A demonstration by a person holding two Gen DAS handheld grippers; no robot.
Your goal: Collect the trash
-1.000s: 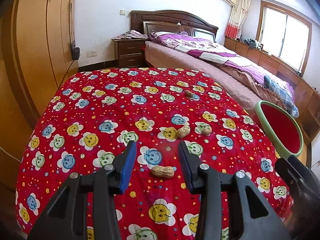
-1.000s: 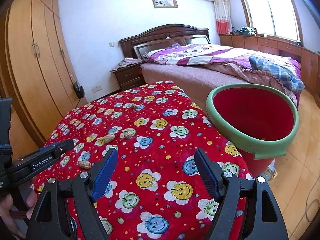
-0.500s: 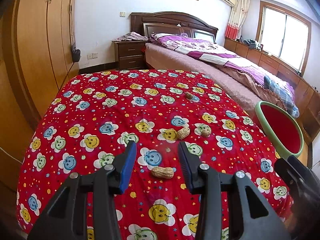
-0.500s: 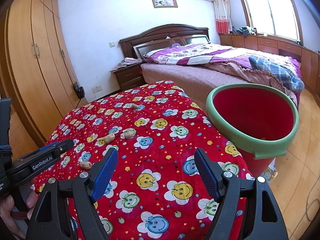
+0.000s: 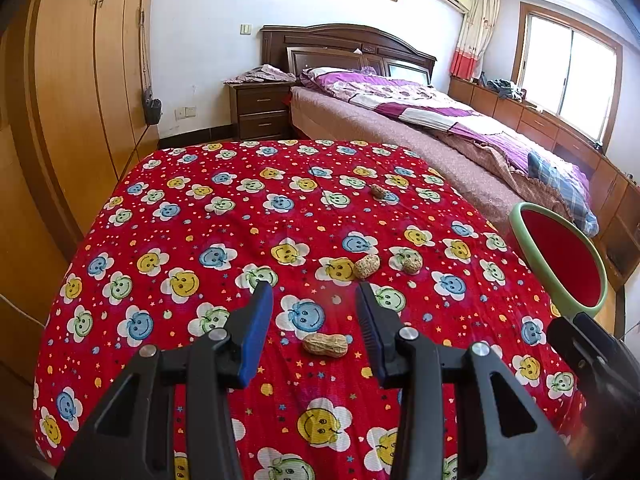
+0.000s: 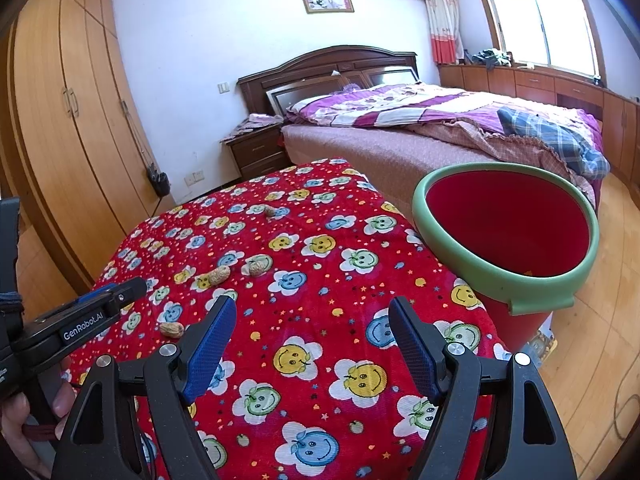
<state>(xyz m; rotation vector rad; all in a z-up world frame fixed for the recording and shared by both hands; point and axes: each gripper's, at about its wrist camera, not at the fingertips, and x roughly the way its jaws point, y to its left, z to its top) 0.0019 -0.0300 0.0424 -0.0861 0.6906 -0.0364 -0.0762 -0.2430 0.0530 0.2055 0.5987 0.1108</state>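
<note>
Between the spread blue pads of the left gripper [image 5: 314, 308] lies a tan peanut [image 5: 325, 345] on the red cloth [image 5: 240, 216], untouched; a careless pinch may crush or flick it (it looks brittle). The right gripper [image 6: 312, 318], jaws wide, holds nothing beside the red bucket [image 6: 496, 276]

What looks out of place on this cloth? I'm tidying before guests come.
Four peanut shells lie loose on the red tablecloth: one between the open left gripper fingers, two mid-table, one farther back.
</note>
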